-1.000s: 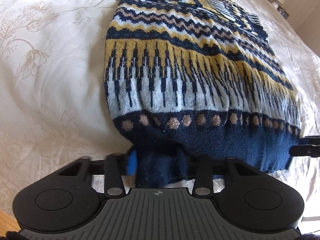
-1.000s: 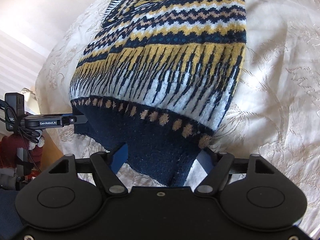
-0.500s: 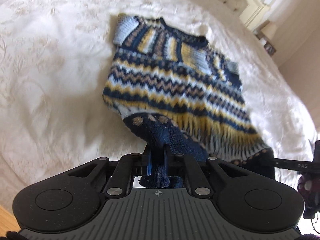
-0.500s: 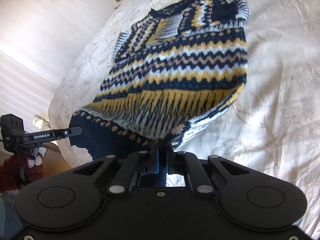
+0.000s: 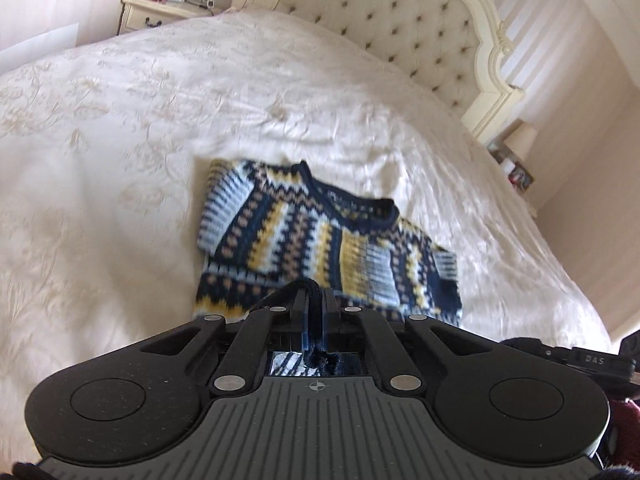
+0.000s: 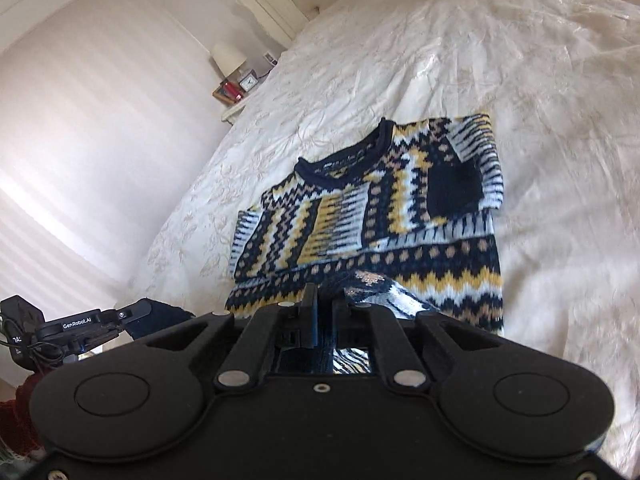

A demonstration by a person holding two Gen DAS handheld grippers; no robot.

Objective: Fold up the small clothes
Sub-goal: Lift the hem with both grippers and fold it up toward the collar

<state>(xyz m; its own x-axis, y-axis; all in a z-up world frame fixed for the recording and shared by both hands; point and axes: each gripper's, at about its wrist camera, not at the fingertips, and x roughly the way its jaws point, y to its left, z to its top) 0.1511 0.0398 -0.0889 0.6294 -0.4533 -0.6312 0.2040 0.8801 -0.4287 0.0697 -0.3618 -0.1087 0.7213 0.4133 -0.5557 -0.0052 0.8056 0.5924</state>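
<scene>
Left gripper (image 5: 314, 312) and right gripper (image 6: 324, 312) each pinch the navy hem of the navy, yellow and white patterned knit sweater (image 6: 372, 216), mid-frame on the cream embroidered bed (image 5: 120, 160). Uneven carrying could skew the fold; thick knit may slip from the jaws.

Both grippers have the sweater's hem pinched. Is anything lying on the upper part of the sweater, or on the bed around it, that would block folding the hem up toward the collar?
Nothing visible. The sweater, with its collar, and the bedspread around it carry no objects.

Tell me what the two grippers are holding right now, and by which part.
Both hold the patterned sweater by its navy bottom hem: the left gripper pinches one corner, the right gripper the other.
</scene>
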